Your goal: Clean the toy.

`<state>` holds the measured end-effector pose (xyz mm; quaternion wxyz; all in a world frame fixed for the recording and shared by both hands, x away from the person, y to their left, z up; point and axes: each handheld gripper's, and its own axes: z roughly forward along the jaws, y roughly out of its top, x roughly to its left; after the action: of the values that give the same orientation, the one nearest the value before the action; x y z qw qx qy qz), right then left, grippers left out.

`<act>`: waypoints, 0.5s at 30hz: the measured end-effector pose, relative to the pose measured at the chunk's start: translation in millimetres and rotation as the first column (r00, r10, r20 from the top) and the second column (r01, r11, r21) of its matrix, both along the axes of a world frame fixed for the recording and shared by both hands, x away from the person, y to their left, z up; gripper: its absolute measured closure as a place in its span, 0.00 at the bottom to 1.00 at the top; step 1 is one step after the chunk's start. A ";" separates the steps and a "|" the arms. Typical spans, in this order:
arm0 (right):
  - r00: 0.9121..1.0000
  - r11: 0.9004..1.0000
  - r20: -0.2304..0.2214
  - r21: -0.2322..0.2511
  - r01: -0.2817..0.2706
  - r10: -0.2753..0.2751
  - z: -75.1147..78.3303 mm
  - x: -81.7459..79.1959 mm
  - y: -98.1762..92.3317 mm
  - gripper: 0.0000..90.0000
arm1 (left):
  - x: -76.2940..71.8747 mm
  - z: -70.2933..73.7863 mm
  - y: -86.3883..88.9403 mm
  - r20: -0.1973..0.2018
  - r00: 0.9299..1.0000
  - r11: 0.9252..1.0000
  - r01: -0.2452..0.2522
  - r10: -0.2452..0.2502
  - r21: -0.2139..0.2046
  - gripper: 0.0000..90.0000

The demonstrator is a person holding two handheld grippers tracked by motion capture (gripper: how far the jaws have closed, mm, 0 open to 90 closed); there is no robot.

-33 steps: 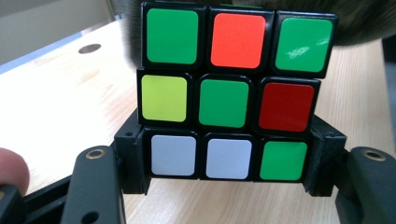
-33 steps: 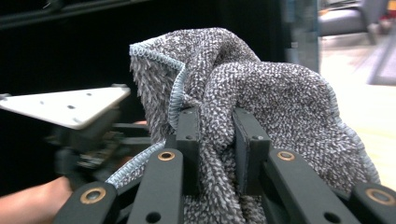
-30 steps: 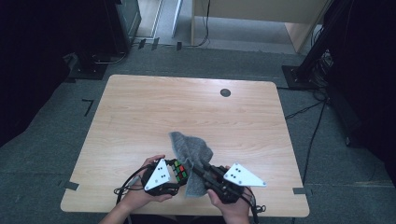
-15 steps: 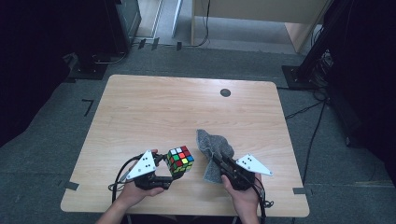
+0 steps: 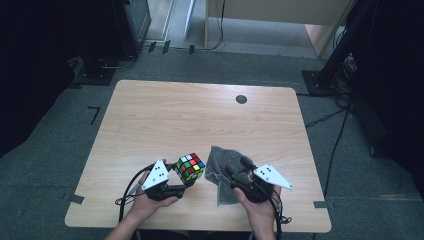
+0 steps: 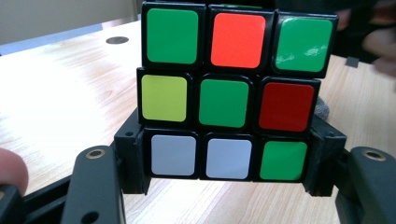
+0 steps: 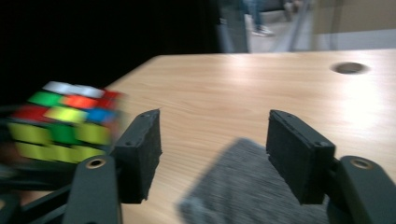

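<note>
My left gripper (image 5: 181, 181) pinches the glossy square-tiled cube (image 5: 190, 167); my right gripper (image 7: 212, 154), jaws just spreading, hovers over the fuzzy grey cloth (image 7: 252, 186)

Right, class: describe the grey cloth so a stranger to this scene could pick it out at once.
Start at the wooden table and go to its near edge. The grey cloth lies flat there under the right gripper, whose jaws have just opened. Beside it is a puzzle cube; the cloth is soft, dull and single-coloured.
</note>
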<state>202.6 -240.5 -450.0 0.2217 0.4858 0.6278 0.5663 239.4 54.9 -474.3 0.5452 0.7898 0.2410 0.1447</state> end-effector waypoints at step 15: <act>0.978 0.980 -0.123 0.130 -0.151 0.167 12.2 -7.6 55.8 0.20 | -16.3 -1.9 -22.8 0.076 0.996 0.997 0.033 -0.038 0.068 0.38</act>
<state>195.0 -184.7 -437.7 0.1036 0.4831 0.6430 0.5852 223.1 32.2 -476.2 0.5299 0.8055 0.2006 0.1736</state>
